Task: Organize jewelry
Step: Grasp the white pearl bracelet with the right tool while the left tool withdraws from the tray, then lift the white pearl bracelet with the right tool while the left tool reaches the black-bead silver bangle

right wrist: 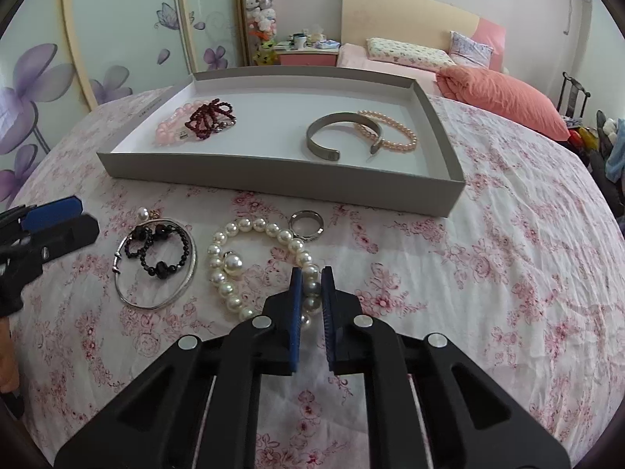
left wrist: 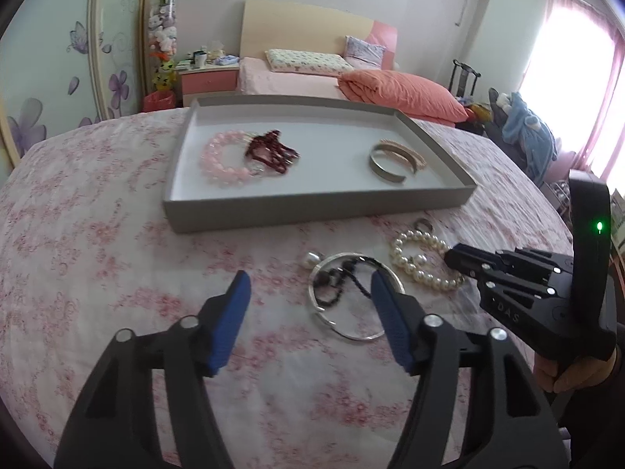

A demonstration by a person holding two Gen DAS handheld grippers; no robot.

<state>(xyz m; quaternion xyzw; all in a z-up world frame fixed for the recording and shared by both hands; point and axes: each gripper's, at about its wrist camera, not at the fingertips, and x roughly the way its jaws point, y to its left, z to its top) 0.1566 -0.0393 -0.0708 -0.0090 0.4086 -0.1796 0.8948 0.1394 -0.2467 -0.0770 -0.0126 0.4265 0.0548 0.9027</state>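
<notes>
My right hand-held gripper (right wrist: 311, 293) pinches the pearl bracelet (right wrist: 250, 262) near the tray's (right wrist: 273, 179) front edge; my left hand-held gripper (left wrist: 308, 293) hangs spread over the silver bangle (left wrist: 351, 297).

Bed: cream wooden headboard (left wrist: 308, 25), pale pink sheet, coral-orange duvet (right wrist: 504, 95)
Wardrobe: pale sliding doors printed with purple flowers (right wrist: 35, 90)
Window: bright daylight through pink curtains (left wrist: 578, 90)

- I'm seeing bare floor in the grey tray (right wrist: 441, 125) between the dark red beads (right wrist: 209, 117) and the metal cuff (right wrist: 332, 135).
- My right gripper (right wrist: 311, 277) is closing around the pearl bracelet (right wrist: 234, 258), crowded by the ring (right wrist: 306, 224) and silver bangle (right wrist: 156, 265).
</notes>
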